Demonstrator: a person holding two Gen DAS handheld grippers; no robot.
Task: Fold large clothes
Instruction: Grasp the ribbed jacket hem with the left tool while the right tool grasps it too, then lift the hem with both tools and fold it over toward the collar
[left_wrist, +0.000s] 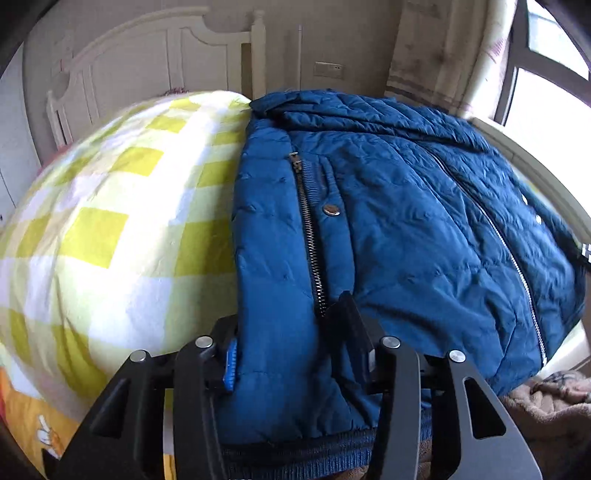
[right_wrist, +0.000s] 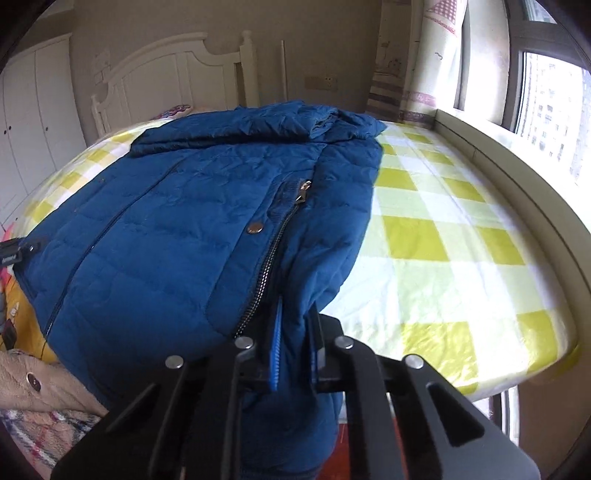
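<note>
A blue quilted jacket (left_wrist: 388, 229) lies front-up on a bed with a yellow-and-white checked sheet (left_wrist: 110, 229). Its collar is at the far end and its sleeves are folded in. My left gripper (left_wrist: 291, 332) is shut on the jacket's lower left corner, near a side zipper (left_wrist: 310, 236). My right gripper (right_wrist: 295, 332) is shut on the jacket's (right_wrist: 177, 221) lower right corner, beside the other side zipper (right_wrist: 269, 258). The ribbed hem (left_wrist: 295, 458) hangs at the bed's near edge. Each gripper's pads are partly buried in fabric.
A white headboard (right_wrist: 173, 70) stands at the far end of the bed. A window ledge (right_wrist: 517, 177) and curtain (right_wrist: 439, 55) run along the right. The checked sheet (right_wrist: 461, 240) lies bare right of the jacket. A beige plaid garment (right_wrist: 40, 406) is at near left.
</note>
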